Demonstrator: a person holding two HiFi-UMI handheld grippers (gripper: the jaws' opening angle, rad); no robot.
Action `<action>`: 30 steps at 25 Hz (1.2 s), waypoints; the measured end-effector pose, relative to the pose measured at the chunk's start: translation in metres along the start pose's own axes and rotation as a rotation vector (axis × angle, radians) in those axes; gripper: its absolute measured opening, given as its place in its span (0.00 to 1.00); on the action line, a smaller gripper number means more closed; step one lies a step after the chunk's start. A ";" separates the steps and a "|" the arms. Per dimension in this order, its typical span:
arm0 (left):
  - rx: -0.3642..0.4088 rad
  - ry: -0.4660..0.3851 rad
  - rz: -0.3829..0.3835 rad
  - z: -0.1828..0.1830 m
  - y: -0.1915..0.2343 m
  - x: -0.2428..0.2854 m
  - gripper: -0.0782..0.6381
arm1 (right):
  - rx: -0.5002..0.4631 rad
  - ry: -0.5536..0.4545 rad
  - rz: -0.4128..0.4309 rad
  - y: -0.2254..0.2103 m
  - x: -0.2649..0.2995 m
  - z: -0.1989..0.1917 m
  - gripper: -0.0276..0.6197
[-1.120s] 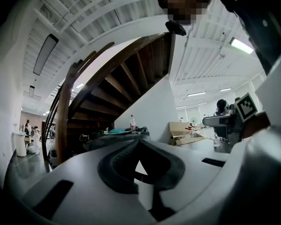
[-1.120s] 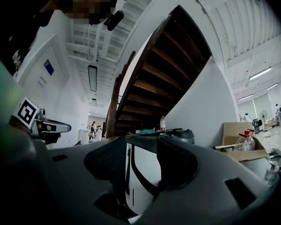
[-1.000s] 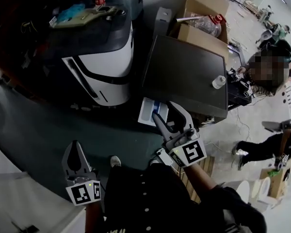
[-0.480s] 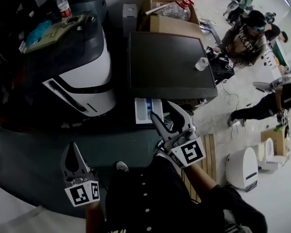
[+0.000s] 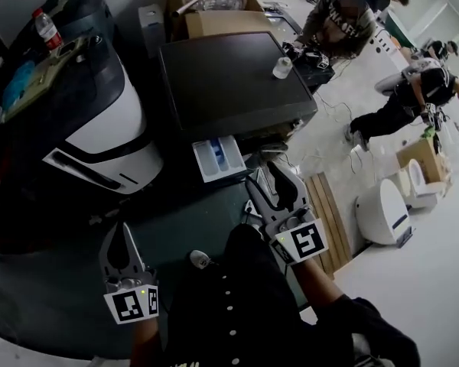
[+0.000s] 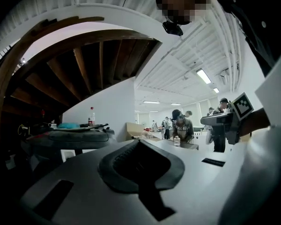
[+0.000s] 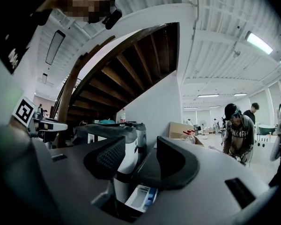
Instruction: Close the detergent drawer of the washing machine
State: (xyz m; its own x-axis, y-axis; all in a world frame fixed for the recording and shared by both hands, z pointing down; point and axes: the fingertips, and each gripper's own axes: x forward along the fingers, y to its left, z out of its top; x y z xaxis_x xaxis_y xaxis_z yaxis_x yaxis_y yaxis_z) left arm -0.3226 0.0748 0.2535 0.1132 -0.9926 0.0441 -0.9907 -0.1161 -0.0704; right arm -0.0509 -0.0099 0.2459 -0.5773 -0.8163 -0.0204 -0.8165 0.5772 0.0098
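The washing machine (image 5: 229,82) has a dark flat top. Its white detergent drawer (image 5: 217,158) sticks out of the front, with blue inside. My right gripper (image 5: 272,182) hovers just right of and below the drawer, open and holding nothing. In the right gripper view the drawer (image 7: 141,197) shows low between the spread jaws of the right gripper (image 7: 143,156). My left gripper (image 5: 121,234) hangs lower left, away from the machine. In the left gripper view the left gripper (image 6: 139,143) is shut on nothing.
A white and dark appliance (image 5: 99,128) stands left of the washer, with a water bottle (image 5: 46,26) on it. Cardboard boxes (image 5: 214,17) sit behind the washer and a small bottle (image 5: 281,68) on top. People crouch at the right. A wooden pallet (image 5: 330,222) and a white unit (image 5: 382,212) lie right.
The head view has swung, so the washer and drawer sit further left and higher in the picture. The right gripper now stands a little right of the drawer. The drawer stays out.
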 end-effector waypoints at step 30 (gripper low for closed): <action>0.004 0.129 -0.238 -0.057 -0.065 0.057 0.12 | 0.078 0.339 -0.183 -0.025 0.023 -0.228 0.37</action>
State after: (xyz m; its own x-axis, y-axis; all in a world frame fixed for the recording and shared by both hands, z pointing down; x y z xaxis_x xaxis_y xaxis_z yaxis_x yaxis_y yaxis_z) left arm -0.2558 0.0278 0.3173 0.3325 -0.9245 0.1865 -0.9369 -0.3464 -0.0468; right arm -0.0446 -0.0485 0.4732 -0.4010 -0.8597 0.3165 -0.9111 0.4104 -0.0397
